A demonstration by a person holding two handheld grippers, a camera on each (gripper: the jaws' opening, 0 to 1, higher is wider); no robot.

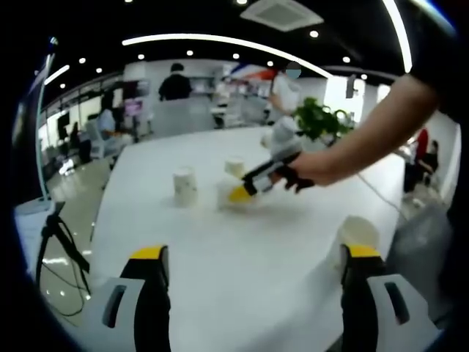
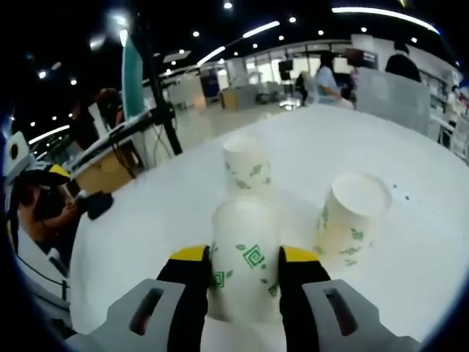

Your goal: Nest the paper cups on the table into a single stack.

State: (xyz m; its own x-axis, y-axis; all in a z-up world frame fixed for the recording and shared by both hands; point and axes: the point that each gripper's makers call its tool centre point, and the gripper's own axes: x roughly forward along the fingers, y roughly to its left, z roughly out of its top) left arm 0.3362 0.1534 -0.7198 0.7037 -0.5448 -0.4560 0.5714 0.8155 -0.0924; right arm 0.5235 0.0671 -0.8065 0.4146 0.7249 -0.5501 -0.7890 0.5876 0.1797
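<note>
Paper cups stand upside down on the white table point(image 2: 410, 220), bases up, which suits nesting: one can be lowered over another. In the right gripper view, the right gripper point(image 2: 245, 268) has its yellow-tipped jaws closed against the sides of one green-patterned cup point(image 2: 245, 257), gripped low on its wall so that the cup stays upright and its open mouth faces the table. Taking that held cup as the landmark, a second cup point(image 2: 245, 167) stands just beyond it, and a third cup point(image 2: 350, 213) stands close on its right side; either looks like a plausible target to cap. In the left gripper view, the left gripper point(image 1: 253, 268) hovers with its jaws spread wide and nothing between them, apparently waiting its turn. A nearer cup point(image 1: 357, 233) sits on the table just past its right jaw, well apart from the held cup, so it will probably join the stack later.
</note>
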